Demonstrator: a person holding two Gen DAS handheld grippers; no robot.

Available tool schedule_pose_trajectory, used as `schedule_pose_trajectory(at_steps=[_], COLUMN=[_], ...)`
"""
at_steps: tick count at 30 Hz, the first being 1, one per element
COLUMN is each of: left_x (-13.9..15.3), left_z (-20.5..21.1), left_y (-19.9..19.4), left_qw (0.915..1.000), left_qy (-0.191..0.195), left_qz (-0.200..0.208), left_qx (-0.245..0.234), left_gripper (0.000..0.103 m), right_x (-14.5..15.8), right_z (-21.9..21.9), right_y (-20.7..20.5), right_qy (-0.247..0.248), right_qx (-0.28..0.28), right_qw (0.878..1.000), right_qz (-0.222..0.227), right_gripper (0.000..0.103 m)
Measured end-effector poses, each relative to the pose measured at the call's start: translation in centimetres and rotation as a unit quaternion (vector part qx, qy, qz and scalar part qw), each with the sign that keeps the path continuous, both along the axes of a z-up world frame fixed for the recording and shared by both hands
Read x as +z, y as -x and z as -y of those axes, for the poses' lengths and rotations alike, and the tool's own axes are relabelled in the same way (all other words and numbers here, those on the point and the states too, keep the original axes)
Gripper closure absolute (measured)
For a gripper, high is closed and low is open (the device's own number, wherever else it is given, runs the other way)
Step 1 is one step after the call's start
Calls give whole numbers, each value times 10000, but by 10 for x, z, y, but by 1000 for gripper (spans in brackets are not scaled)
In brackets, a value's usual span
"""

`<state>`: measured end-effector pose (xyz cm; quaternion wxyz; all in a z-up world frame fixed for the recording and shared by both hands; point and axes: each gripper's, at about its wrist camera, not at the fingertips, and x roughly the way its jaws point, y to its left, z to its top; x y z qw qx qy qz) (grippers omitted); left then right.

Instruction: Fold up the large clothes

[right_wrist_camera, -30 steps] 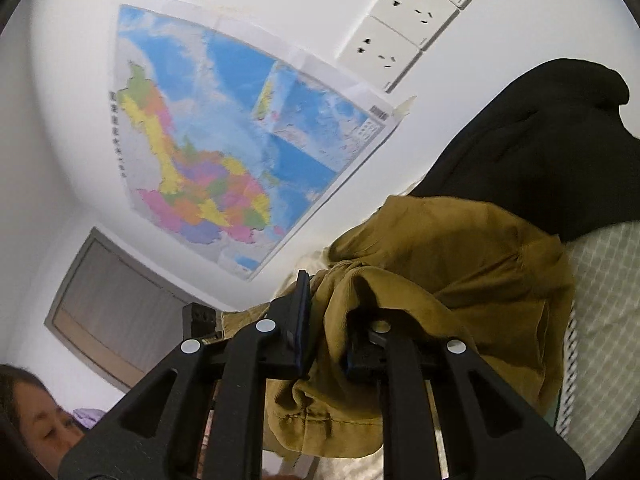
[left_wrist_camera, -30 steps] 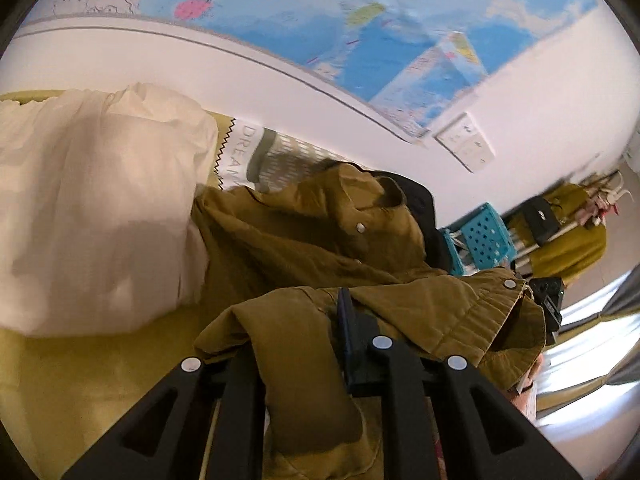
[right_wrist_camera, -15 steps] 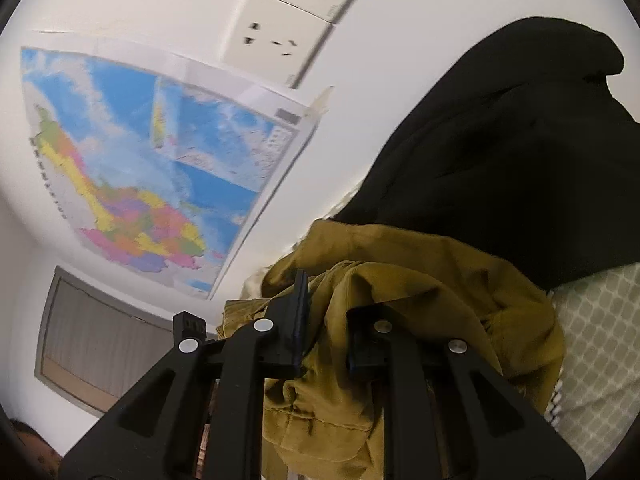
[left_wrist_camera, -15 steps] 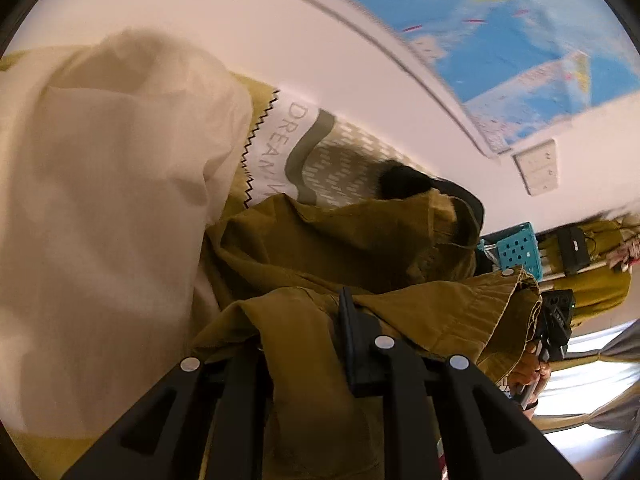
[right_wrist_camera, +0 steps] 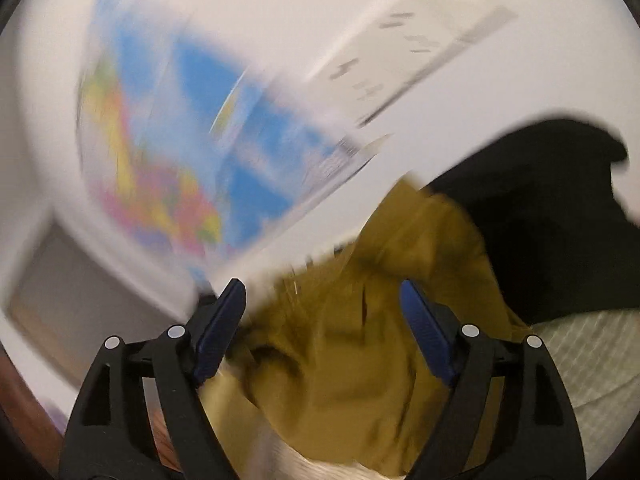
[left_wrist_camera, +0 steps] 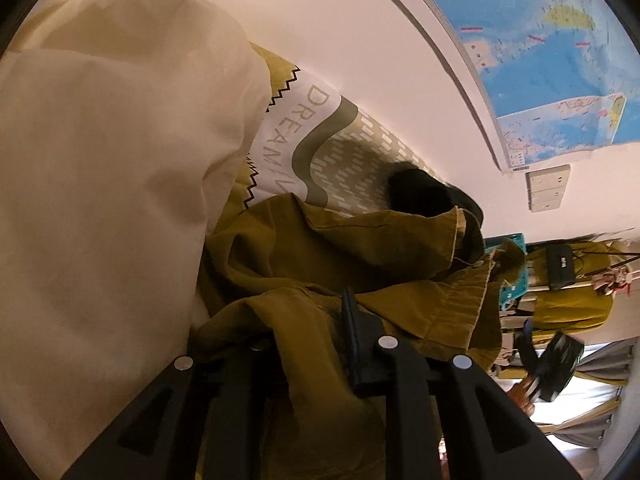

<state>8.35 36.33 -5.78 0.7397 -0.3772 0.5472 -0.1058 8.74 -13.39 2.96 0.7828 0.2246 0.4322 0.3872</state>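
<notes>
- My left hand-held gripper is clamped on a fold of the olive jacket; cloth bunches between its fingers and hangs over them.
- My right hand-held gripper stands wide, its blue pads well apart, with the jacket lying loose in the gap and touching neither pad that I can see.
- The jacket lies crumpled on the bed, its cuff with a snap button turned toward the right of the left view.
- A black garment sits behind the jacket, touching it; in the left view it peeks over the jacket's edge.
- A big cream cloth fills the left side, pressed against the jacket.
- A pillow printed "DREAM" lies against the wall, between the cream cloth and the black garment.
- A teal basket shows past the cuff; I cannot tell what is in it.
- A map hangs on the wall with sockets just beside its lower corner; the right view is blurred, so the map there is only smeared colour.
- A mustard garment hangs further off, with a black bag in front of it.
</notes>
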Motion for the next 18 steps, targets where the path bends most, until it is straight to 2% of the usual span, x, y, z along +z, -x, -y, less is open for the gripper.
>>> schedule_pose_trajectory(at_steps=[2, 3, 4, 6, 7, 8, 9, 10, 11, 12, 14, 16, 17, 18], left_x=[1, 2, 2, 7, 12, 17, 23, 30, 43, 57, 84, 110, 122, 128], left_z=[0, -1, -1, 0, 2, 3, 3, 2, -1, -5, -10, -11, -4, 3], left_y=[1, 2, 2, 6, 10, 14, 19, 25, 34, 44, 64, 86, 96, 100], left_qw=[10000, 9999, 9999, 9996, 9994, 9989, 9981, 9969, 9940, 9903, 9802, 9677, 9610, 9579], left_qy=[36, 77, 111, 115, 98, 148, 234, 355, 500, 514, 474, 353, 121, -100], left_qz=[52, 73, 97, 228, 326, 445, 561, 692, 963, 1258, 1887, 2467, 2755, 2867], left_qx=[-23, 1, 38, 86, 69, 69, 86, 112, 165, 275, 366, 395, 231, 97], left_gripper=[83, 83, 82, 81, 79, 75, 72, 61, 46, 40, 30, 27, 27, 27], right_x=[-2, -5, -14, -29, -42, -54, -64, -74, -79, -82, -83, -78, -75, -73], right_z=[-40, -55, -82, -113, -131, -139, -145, -148, -148, -148, -142, -140, -140, -143], right_y=[24, 30, 37, 41, 38, 32, 24, 13, 4, -2, -17, -23, -25, -26], right_qy=[1003, 1217, 1656, 2226, 2634, 2737, 2771, 2775, 2723, 2690, 2393, 2259, 2227, 2269], right_qx=[424, 531, 783, 969, 1020, 1029, 1045, 982, 886, 844, 698, 565, 504, 490], right_qw=[9926, 9886, 9788, 9625, 9496, 9478, 9485, 9508, 9538, 9554, 9662, 9702, 9707, 9693], right_qz=[528, 714, 917, 1213, 1359, 1273, 1121, 964, 905, 877, 654, 665, 742, 814], right_gripper=[32, 35, 39, 47, 63, 79, 85, 92, 94, 96, 100, 100, 100, 100])
